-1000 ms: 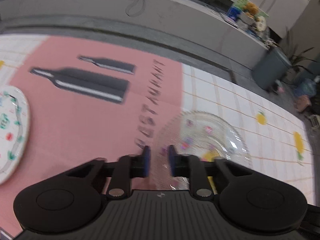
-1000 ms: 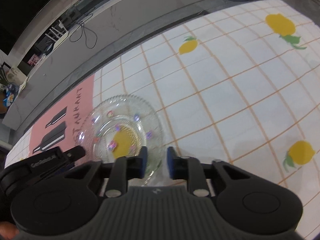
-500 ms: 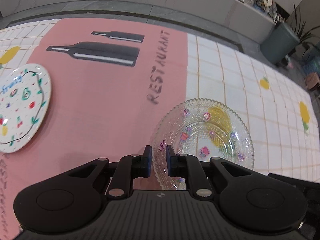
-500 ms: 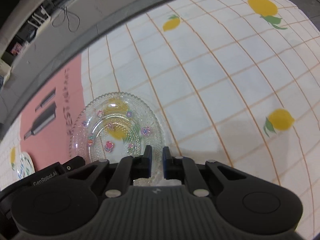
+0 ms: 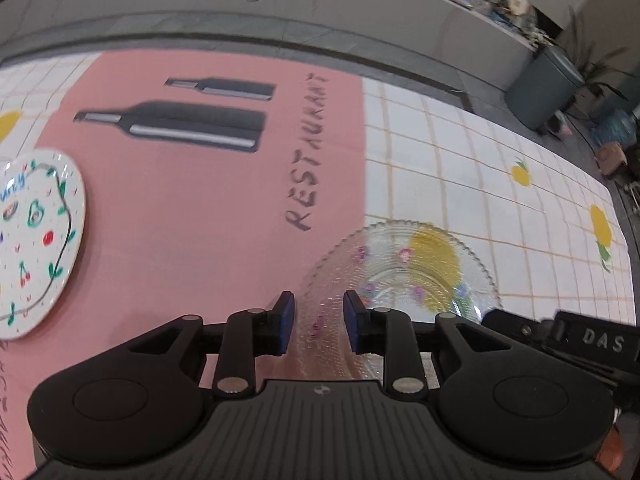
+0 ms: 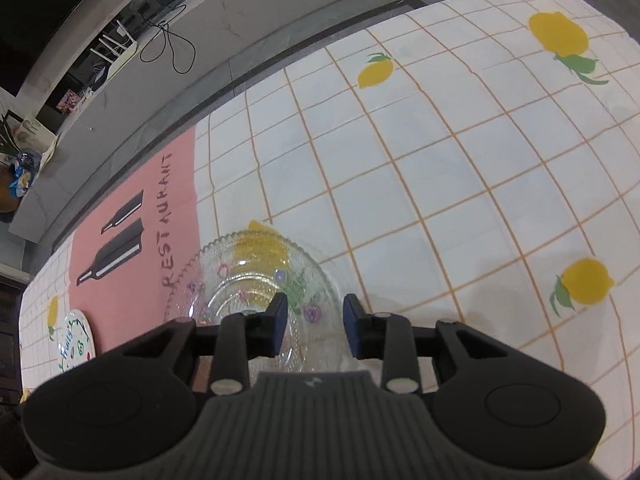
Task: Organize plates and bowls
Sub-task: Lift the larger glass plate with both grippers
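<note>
A clear glass plate (image 5: 404, 276) with small flower prints lies on the tablecloth at the seam of the pink and white parts; it also shows in the right wrist view (image 6: 248, 280). My left gripper (image 5: 319, 326) is open, its jaws either side of the plate's near left rim. My right gripper (image 6: 314, 324) is open over the plate's near right rim. A white plate (image 5: 36, 244) with painted fruit lies at the far left, and shows small in the right wrist view (image 6: 74, 346).
The tablecloth has a pink panel (image 5: 200, 200) with bottle prints and a white lemon grid (image 6: 440, 160). The table's far edge (image 5: 280, 46) runs along a grey ledge. A grey bin (image 5: 540, 92) stands beyond the right corner.
Both grippers have opened from nearly shut. The glass plate now lies lower and closer, with its near rim between the jaws of each gripper.
</note>
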### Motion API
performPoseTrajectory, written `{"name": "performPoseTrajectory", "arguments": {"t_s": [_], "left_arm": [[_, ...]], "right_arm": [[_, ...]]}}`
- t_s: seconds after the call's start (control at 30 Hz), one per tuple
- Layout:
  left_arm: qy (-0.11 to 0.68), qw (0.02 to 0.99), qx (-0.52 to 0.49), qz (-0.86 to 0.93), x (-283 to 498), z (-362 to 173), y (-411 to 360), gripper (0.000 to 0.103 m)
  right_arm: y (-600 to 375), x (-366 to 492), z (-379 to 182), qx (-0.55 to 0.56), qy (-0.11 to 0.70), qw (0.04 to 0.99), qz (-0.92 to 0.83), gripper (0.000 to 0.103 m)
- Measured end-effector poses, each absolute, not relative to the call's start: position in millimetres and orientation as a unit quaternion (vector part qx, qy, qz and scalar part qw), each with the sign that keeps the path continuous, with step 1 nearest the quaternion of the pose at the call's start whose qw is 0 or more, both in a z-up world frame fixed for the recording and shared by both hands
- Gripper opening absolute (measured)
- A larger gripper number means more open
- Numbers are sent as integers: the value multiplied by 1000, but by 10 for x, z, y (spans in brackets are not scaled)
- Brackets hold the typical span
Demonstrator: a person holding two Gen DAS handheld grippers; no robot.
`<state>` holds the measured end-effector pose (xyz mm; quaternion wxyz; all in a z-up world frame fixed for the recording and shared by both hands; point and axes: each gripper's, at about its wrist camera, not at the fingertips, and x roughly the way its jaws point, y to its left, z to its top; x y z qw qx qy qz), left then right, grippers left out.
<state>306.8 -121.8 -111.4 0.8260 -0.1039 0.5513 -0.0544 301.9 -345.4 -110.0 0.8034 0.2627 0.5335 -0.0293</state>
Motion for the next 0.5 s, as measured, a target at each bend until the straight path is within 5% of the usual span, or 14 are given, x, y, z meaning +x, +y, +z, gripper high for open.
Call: {"name": "performPoseTrajectory", "arguments": {"t_s": [0.5], "left_arm": [[554, 827, -57, -80, 3051, -1090, -1321, 29]], "right_arm": [[-3480, 3023, -1189, 281, 551, 786, -20, 24]]}}
